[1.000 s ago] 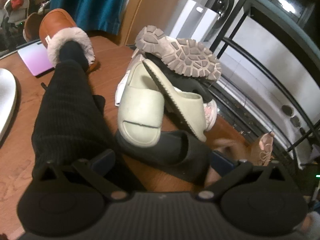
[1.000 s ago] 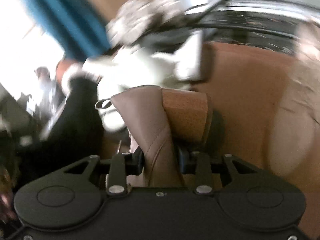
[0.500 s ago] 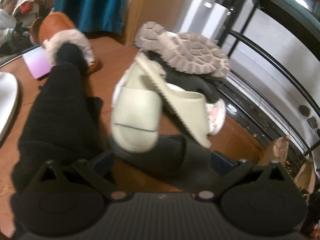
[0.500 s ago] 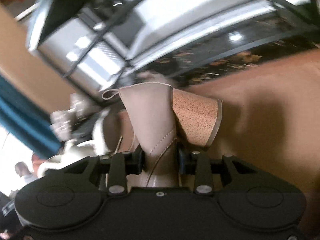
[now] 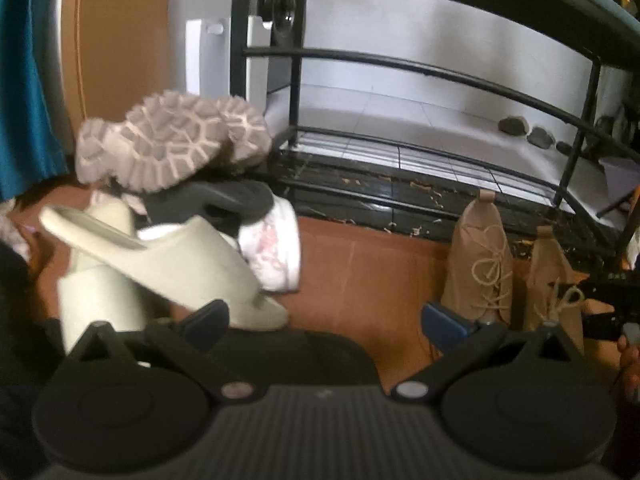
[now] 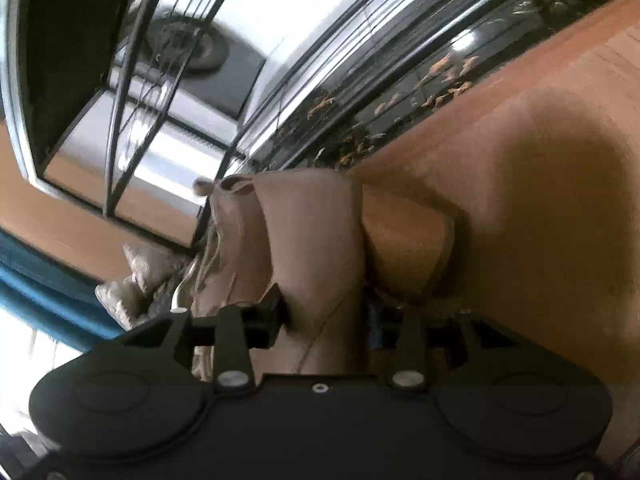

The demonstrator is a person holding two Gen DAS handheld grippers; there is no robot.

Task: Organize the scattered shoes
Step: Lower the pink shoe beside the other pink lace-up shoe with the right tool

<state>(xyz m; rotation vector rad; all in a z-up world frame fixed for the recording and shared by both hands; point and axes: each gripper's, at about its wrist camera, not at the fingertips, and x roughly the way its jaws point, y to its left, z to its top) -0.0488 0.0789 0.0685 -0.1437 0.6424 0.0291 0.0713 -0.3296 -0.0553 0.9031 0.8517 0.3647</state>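
Two tan lace-up heeled boots stand side by side on the red-brown floor in front of the black shoe rack (image 5: 400, 64): the left boot (image 5: 480, 264) and the right boot (image 5: 554, 280). My right gripper (image 6: 326, 316) has the right boot (image 6: 312, 248) between its jaws, which are opening. A sliver of blue pad shows beside the leather, and the boot's block heel (image 6: 408, 248) is on the floor. My left gripper (image 5: 326, 320) is open over a black slide (image 5: 300, 348). To its left is a pile of cream slides (image 5: 180, 264) and an upturned grey sneaker (image 5: 172, 140).
A black slide (image 5: 224, 200) and a white-pink shoe (image 5: 276, 248) lie in the pile. The rack's lowest wire shelf (image 5: 420, 156) sits behind a dark marble sill (image 5: 360, 196). A teal curtain (image 5: 24, 100) hangs on the left. A person's hand (image 5: 630, 364) shows at the right edge.
The left view has swung right, from the pile and a long black knit boot to the rack and tan boots. The right gripper brought its boot down beside the other, and its jaws widened.
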